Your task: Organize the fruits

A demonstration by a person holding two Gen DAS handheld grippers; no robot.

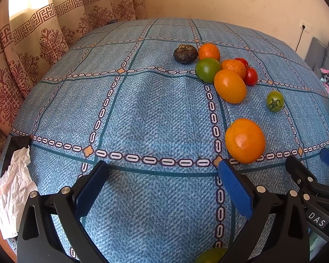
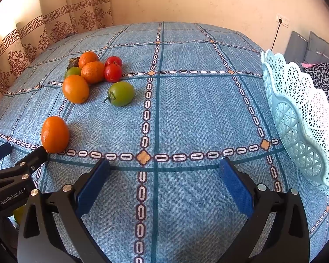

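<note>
Since no fruit sits in the basket at far right, we judge sorting unstarted. Left tool and right tool both gape wide, empty. Nearest orange lies loose on the bench, near left; grab it first.

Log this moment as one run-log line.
left tongs open, empty | right tongs open, empty | fruits loose on tablecloth | basket right, holds none visible

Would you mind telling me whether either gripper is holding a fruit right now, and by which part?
Nothing is held. The left gripper and right gripper are both open over bare tablecloth, short of the nearest orange.
</note>
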